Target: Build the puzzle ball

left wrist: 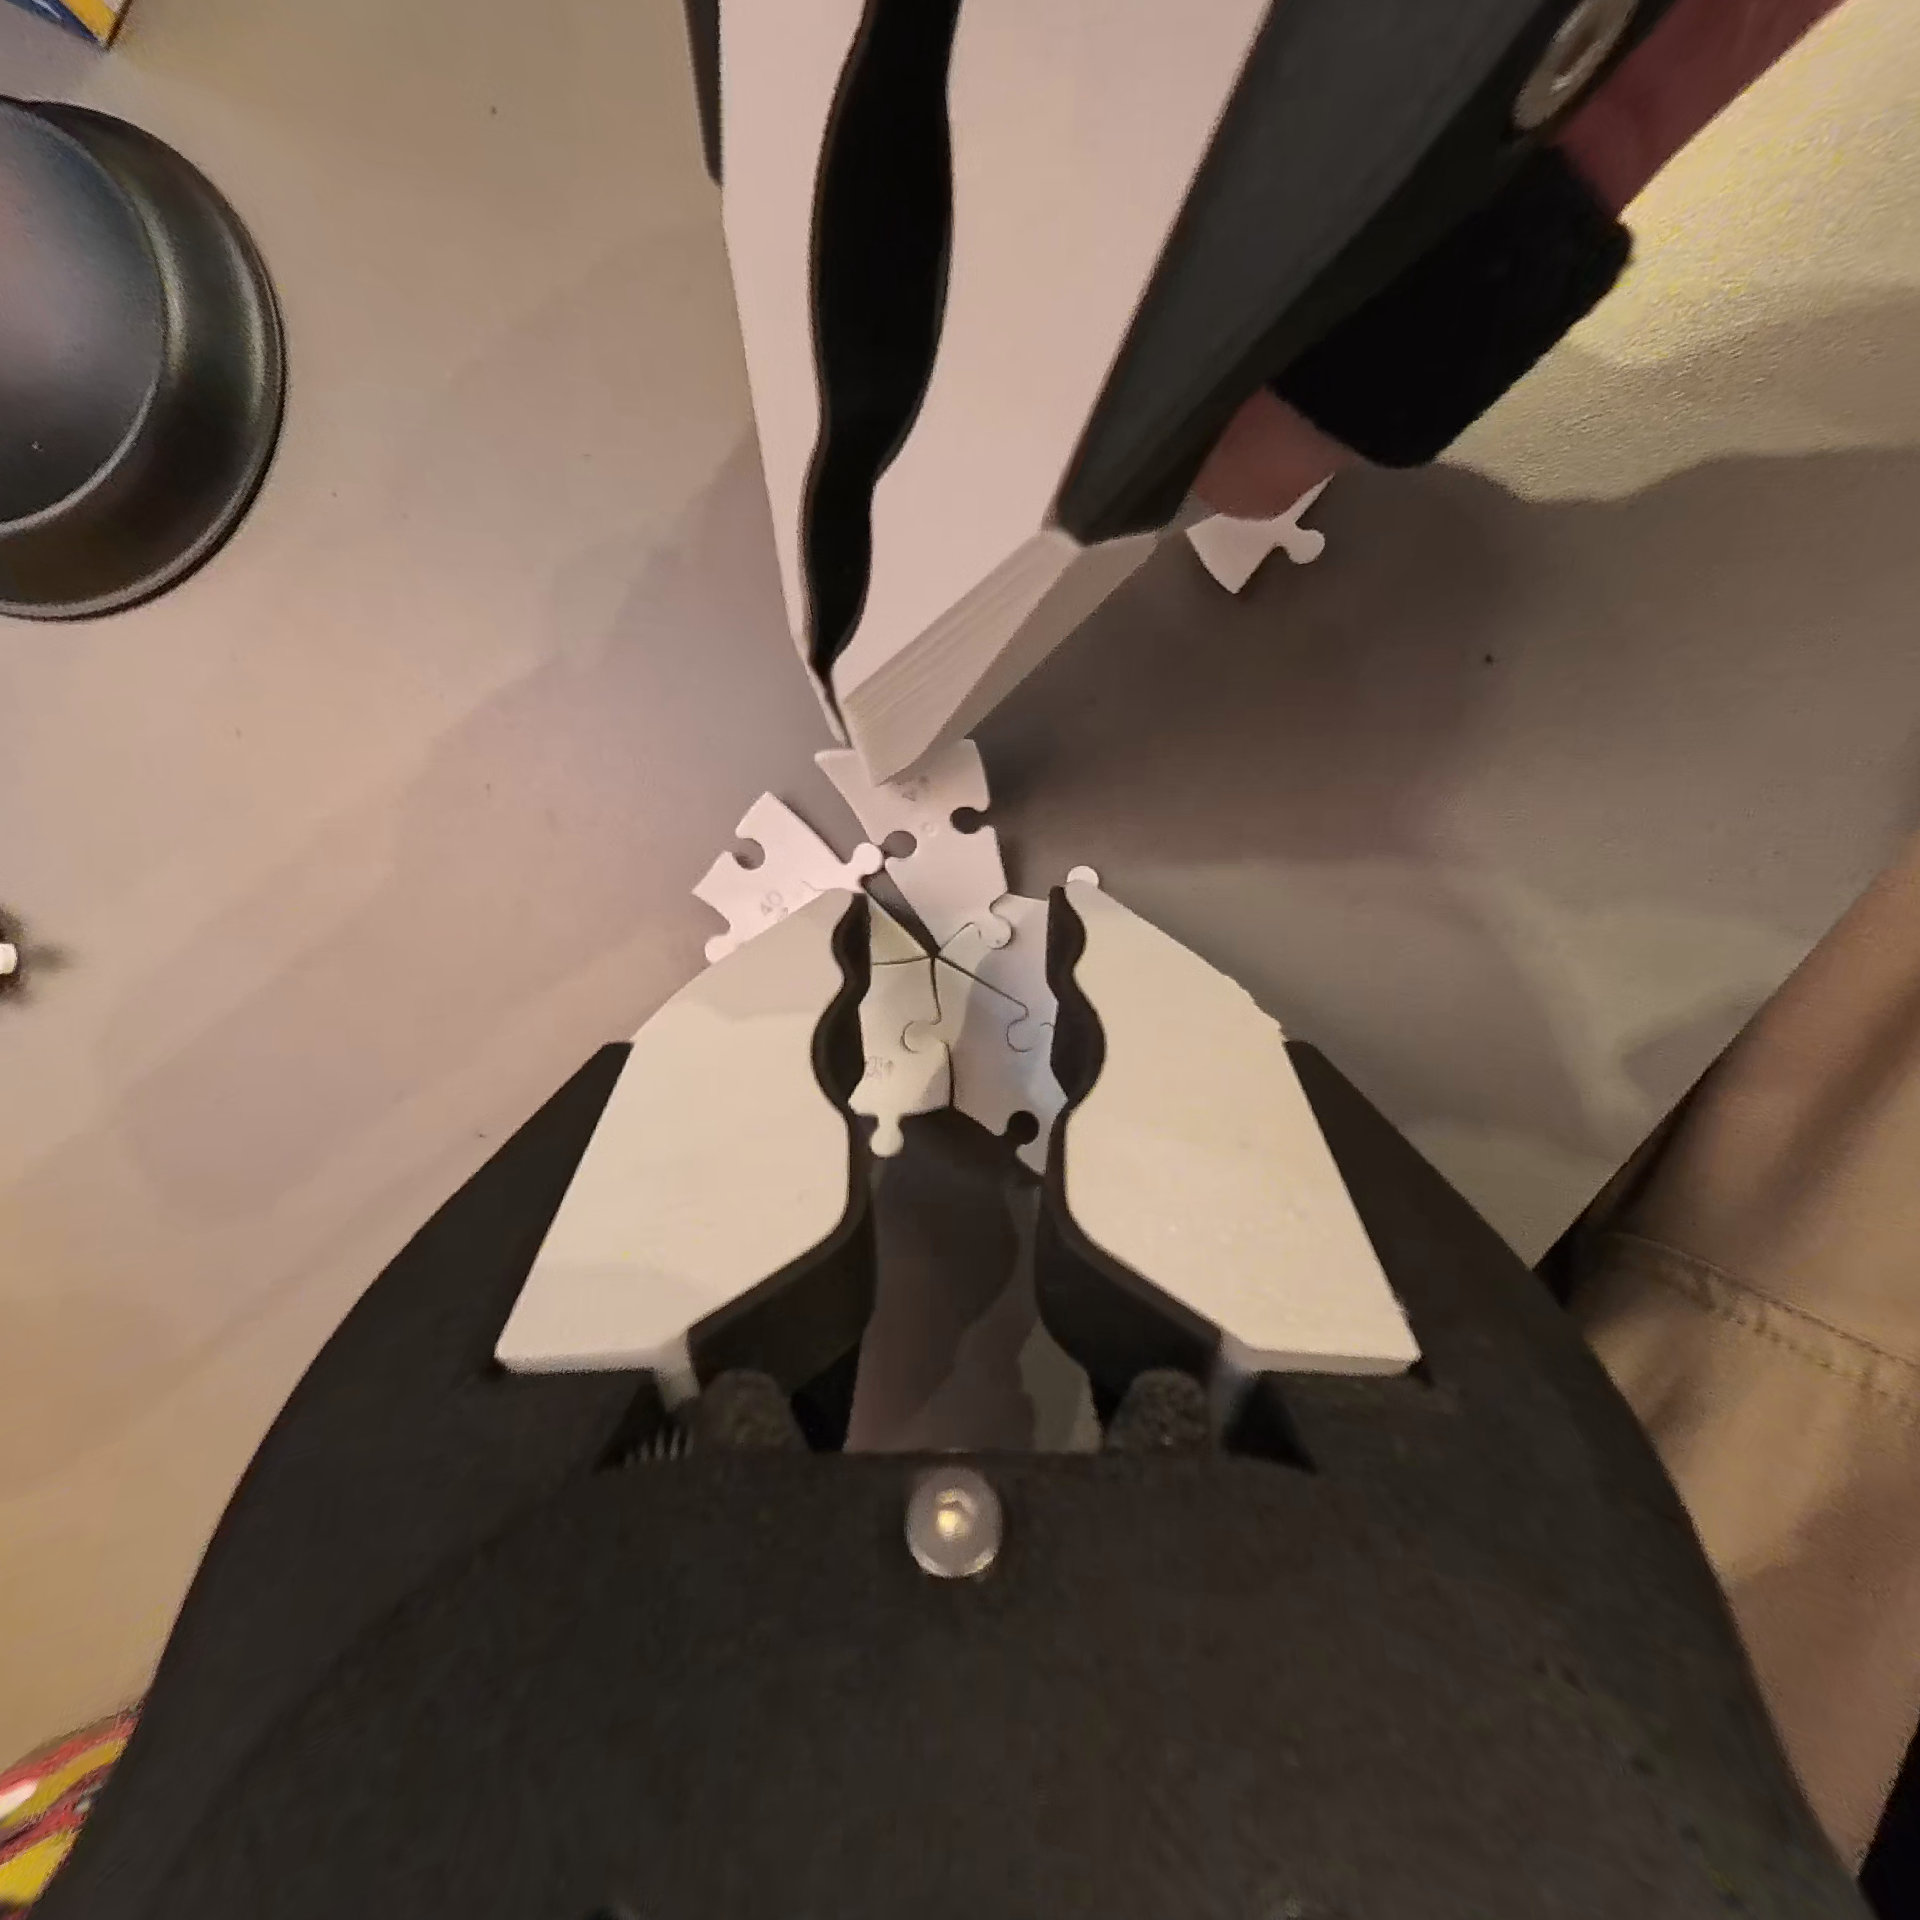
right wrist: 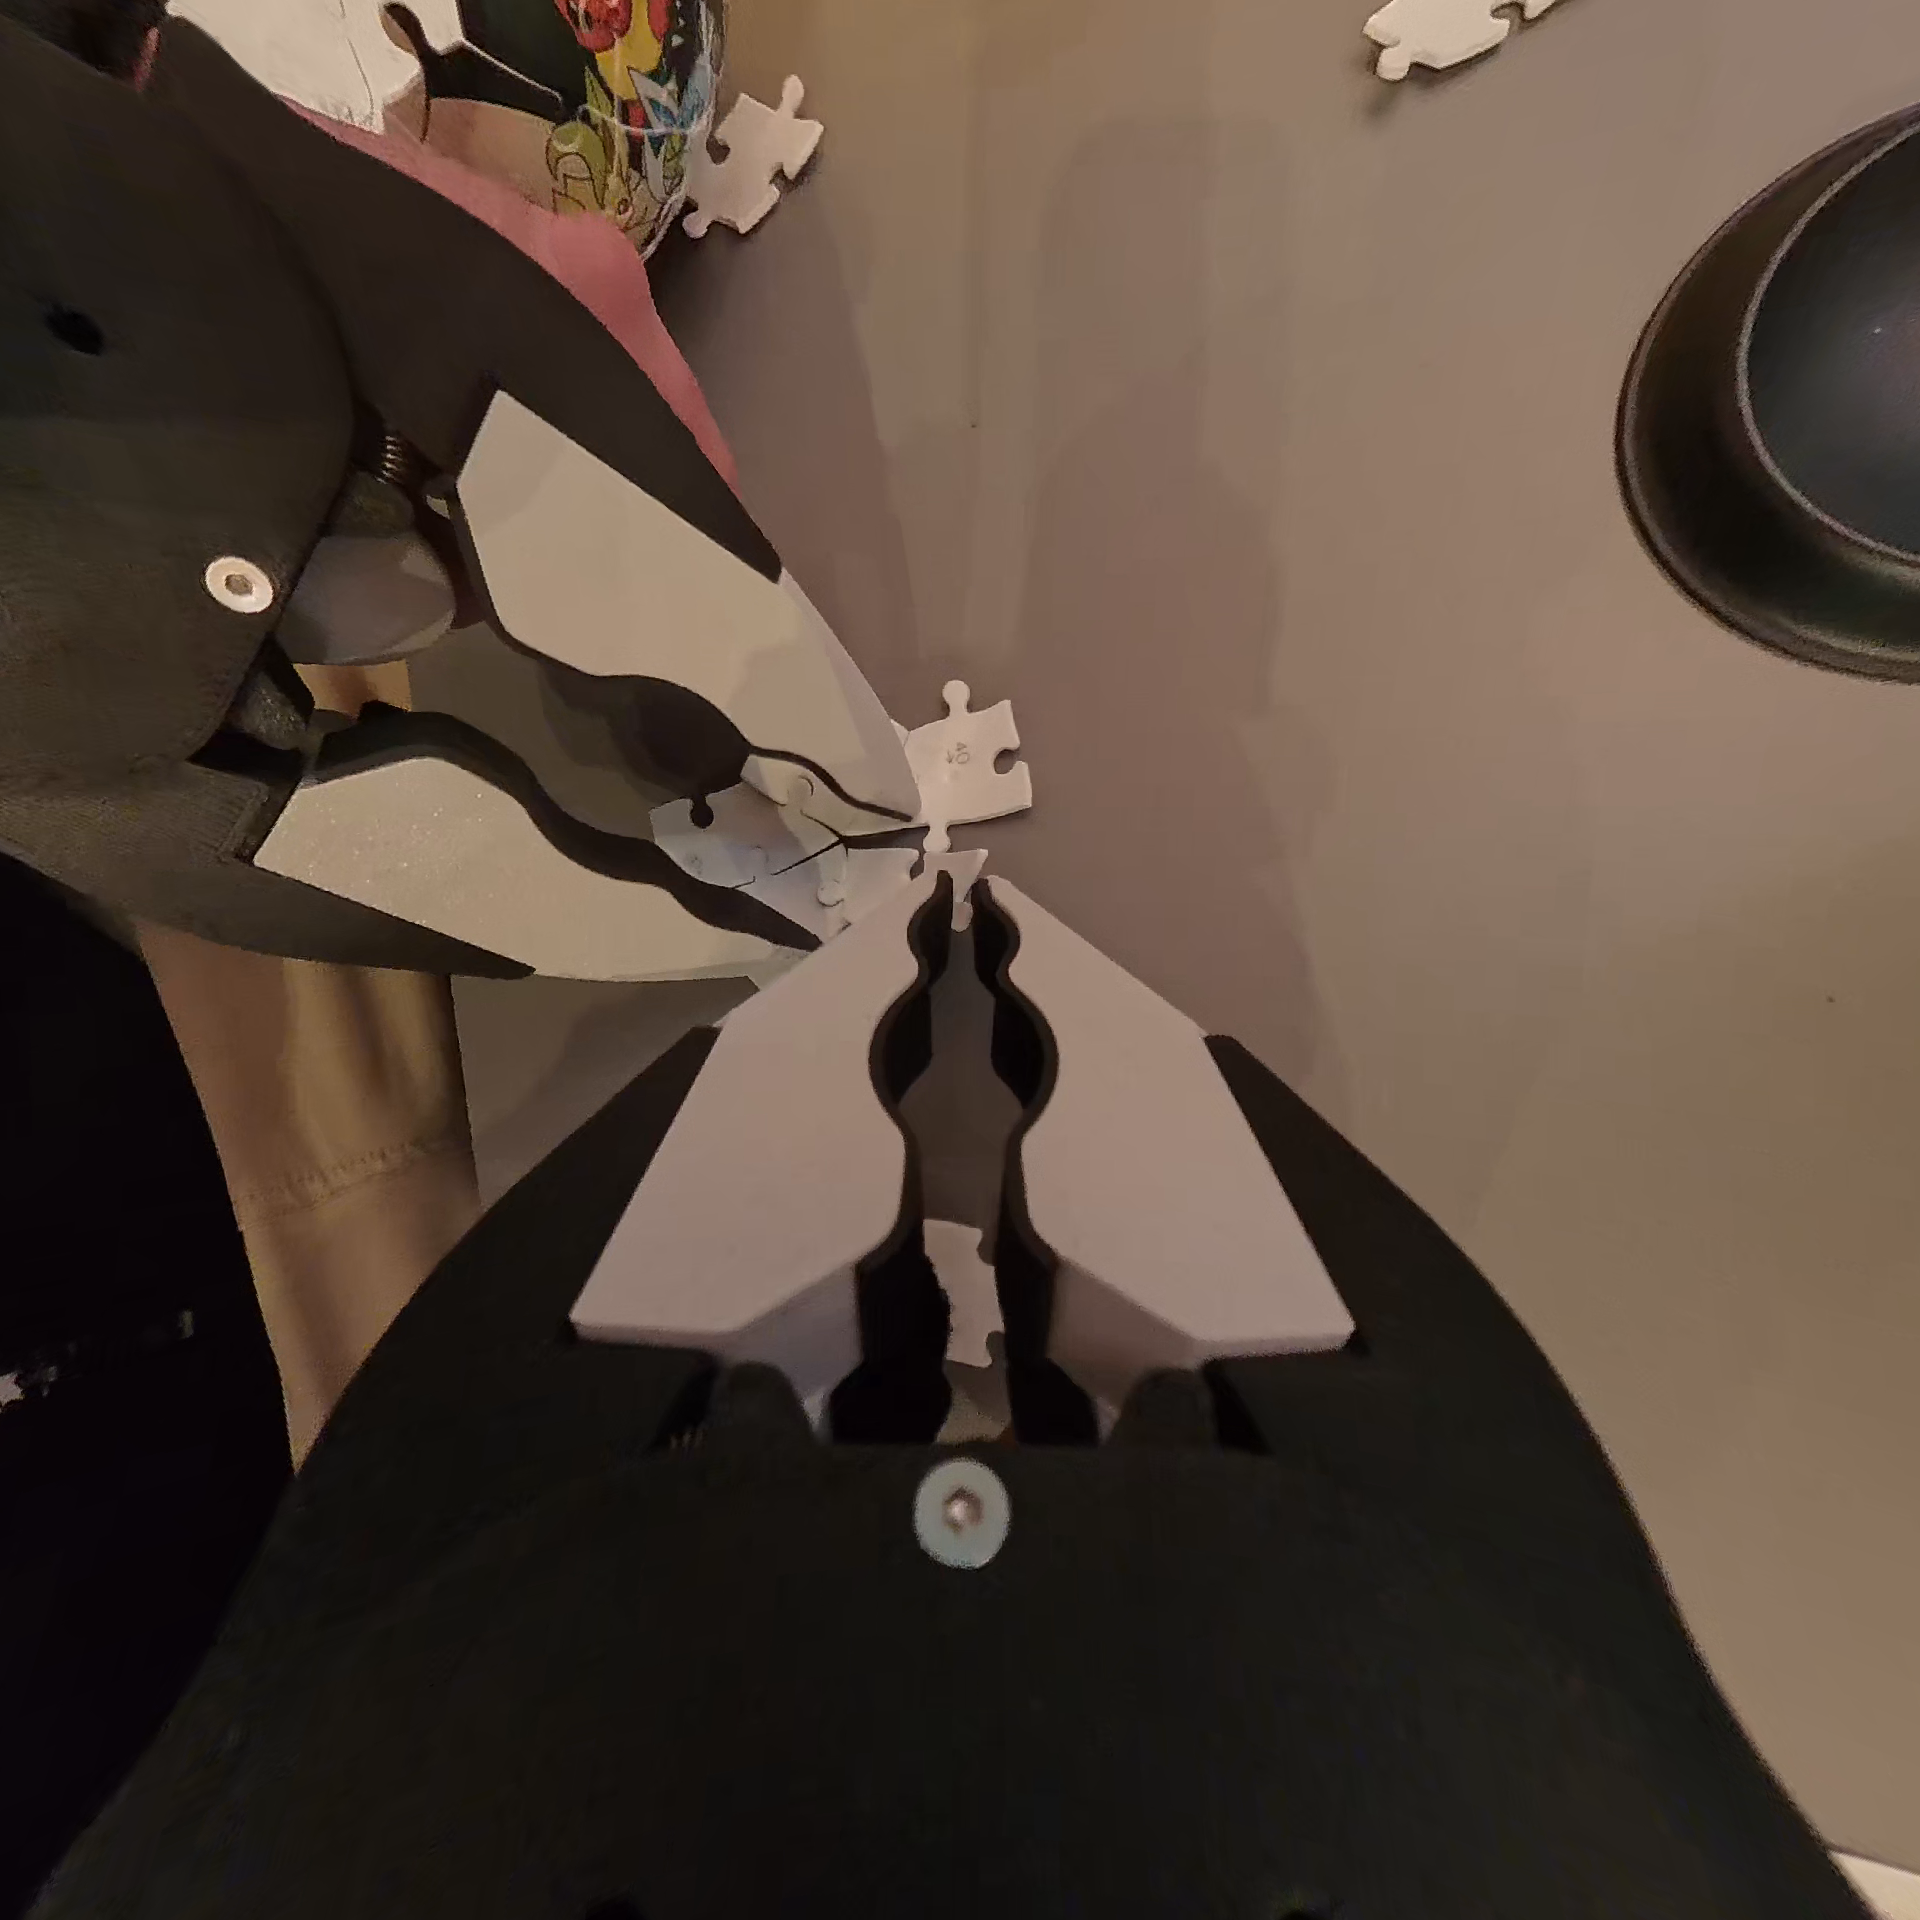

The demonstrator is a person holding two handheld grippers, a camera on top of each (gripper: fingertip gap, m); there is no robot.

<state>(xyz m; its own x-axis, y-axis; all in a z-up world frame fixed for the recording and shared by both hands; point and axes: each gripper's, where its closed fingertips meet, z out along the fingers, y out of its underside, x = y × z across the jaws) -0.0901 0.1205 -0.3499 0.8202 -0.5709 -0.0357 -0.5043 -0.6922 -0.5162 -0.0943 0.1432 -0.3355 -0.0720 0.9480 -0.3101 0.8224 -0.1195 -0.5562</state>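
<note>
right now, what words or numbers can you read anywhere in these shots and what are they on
I won't copy out writing; these things bear it.
White puzzle piece beside the fingertips: small printed mark on its back.
Piece in the right gripper: faint print, too small.
Joined pieces in the left gripper: tiny blurred marks.
Colourful printed object: pictures only, nothing legible.

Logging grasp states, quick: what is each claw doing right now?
Left claw: shut on the joined puzzle pieces.
Right claw: shut on the edge of a single puzzle piece.
</note>
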